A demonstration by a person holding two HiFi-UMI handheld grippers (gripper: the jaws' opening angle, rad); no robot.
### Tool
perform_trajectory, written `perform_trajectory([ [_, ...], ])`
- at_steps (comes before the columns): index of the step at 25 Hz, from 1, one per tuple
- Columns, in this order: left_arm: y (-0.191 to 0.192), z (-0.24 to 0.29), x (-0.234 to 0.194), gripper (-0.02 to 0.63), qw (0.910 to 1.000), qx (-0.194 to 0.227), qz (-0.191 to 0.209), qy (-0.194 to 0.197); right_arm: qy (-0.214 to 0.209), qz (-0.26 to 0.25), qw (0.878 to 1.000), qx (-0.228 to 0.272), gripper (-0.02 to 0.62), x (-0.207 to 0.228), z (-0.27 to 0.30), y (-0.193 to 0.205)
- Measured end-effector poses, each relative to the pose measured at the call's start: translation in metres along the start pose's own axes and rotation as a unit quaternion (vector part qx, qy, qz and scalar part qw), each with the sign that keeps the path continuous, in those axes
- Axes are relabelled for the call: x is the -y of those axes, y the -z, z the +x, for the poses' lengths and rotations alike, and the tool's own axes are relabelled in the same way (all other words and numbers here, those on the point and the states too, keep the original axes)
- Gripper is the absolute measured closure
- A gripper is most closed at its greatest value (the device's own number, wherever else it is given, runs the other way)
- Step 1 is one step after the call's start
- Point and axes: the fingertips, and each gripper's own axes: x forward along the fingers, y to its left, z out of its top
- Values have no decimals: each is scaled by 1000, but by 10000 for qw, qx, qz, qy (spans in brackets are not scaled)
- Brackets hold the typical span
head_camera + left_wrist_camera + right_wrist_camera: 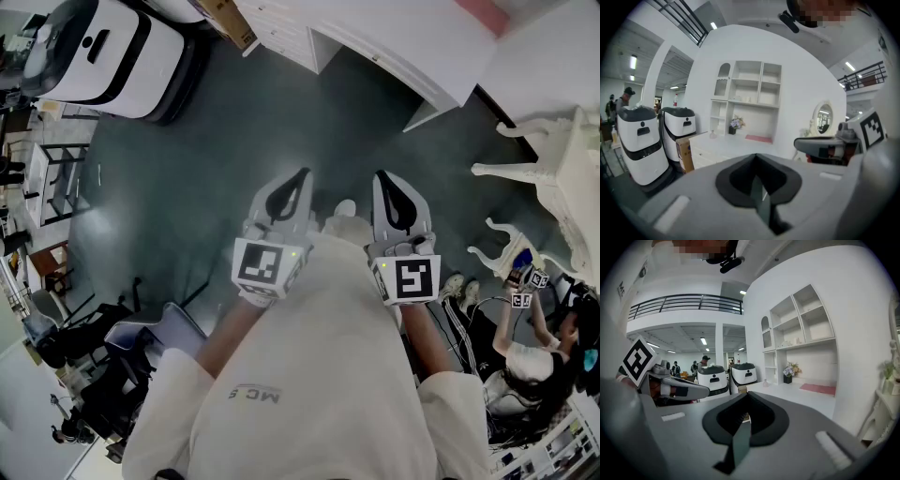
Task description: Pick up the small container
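Grey-white left tool point(289, 197): jaws together, nothing between them. Right tool point(397, 199): likewise. Both held side by side above the dark floor point(234, 141).

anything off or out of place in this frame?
Nothing stands out. The white left gripper and white right gripper are both shut and empty, side by side over the dark grey floor; no spill or damage shows.

Dark grey-green smooth floor point(234, 141). White walls. White open-compartment wall shelf unit point(747, 86) above a long white low counter point(726, 147); small potted flowers point(736, 123) and a flat pink mat point(758, 138) on it. Oval white-framed mirror point(824, 117) to the right. Black-railed upper gallery point(684, 303). Ceiling strip lights point(633, 61) lit.
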Motion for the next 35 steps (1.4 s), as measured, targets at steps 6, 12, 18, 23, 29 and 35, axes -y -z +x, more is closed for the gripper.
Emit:
perform_trajectory([
  [6,3,-7,-2,606,10000,21,-11,-85,-57,-6,10000,-43,598,-2,-3,4],
  [12,1,-5,-2,606,9999,11,28,-101,-318,242,9992,-27,598,-4,-7,8],
  [18,-7,7,-5,606,9998,31,3,-187,-193,255,9995,35,600,15,-5,7],
  [23,-7,22,-25,606,9996,-80,-101,-268,-207,359,9991,-48,600,23,20,8],
  [29,-26,63,-82,606,9992,5,-279,-298,-185,375,9990,-138,600,39,91,0],
  [35,-52,123,-180,606,9978,-37,-585,-304,-81,367,9989,-276,600,49,205,-22],
])
